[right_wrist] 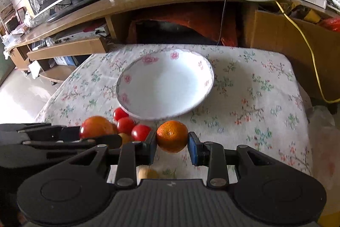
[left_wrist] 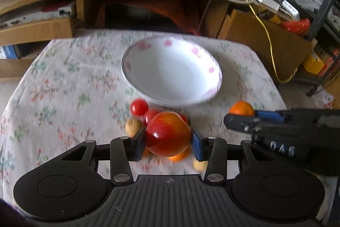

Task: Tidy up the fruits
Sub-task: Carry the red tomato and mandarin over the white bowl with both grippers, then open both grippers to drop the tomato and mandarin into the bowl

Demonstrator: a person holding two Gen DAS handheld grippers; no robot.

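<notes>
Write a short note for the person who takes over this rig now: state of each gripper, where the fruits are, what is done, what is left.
Left gripper: shut on the red apple, just short of the bowl.
Right gripper: shut on the orange, also in front of the bowl.
Bowl: on the floral tablecloth, nothing in it.
On the cloth near the bowl's front rim: three cherry tomatoes, two small tan fruits, and something orange under the apple.
Done: two fruits gripped. Left: probably place both in the bowl, then collect the remaining small fruits.
</notes>
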